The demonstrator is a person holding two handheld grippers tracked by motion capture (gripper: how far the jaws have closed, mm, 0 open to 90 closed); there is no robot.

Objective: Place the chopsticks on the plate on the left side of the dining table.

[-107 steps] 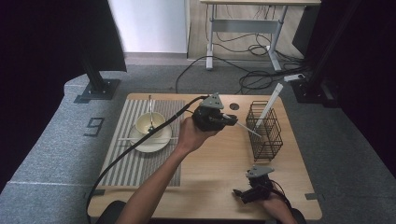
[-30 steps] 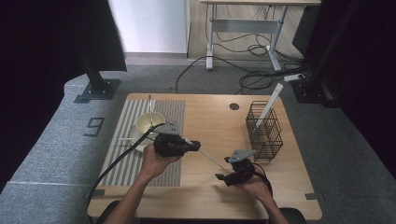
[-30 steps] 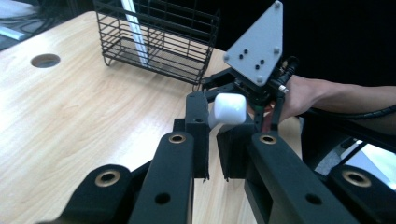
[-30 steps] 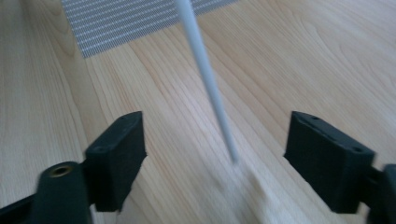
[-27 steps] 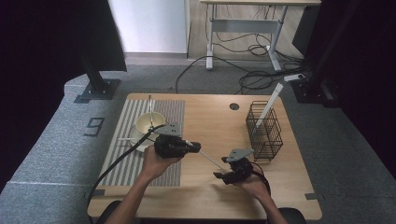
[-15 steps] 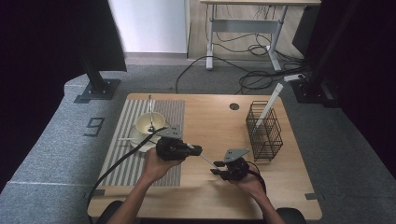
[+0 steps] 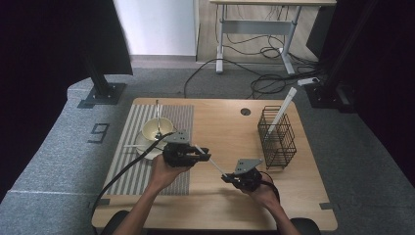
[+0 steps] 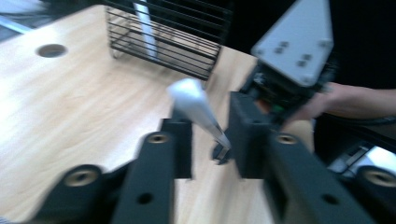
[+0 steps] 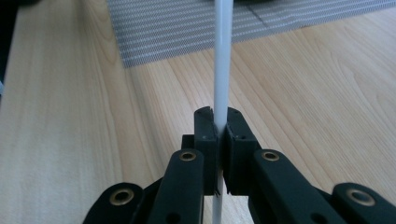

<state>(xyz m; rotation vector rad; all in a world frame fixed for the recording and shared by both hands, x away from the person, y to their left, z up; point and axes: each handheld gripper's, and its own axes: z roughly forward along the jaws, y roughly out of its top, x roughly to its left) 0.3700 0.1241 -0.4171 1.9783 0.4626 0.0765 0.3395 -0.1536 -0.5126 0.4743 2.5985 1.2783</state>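
Right tool (image 9: 218, 128): I have it clamped on the white stick (image 9: 222, 56).
Left tool (image 8: 210, 140): just opened, loose around the stick.
Risk: I judge the stick may swing and slip.

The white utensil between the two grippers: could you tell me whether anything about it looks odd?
Nothing damaged or spilled. The white utensil hangs above the table, spanning both grippers: the right gripper clamps its handle, while the left gripper, jaws just opening, stands loose around its other end.

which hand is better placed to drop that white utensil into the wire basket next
Right, probably. The right gripper is shut on the white utensil, while the left gripper has just been opening, its jaws standing off the utensil's end. The wire basket also stands on the right gripper's side of the table.
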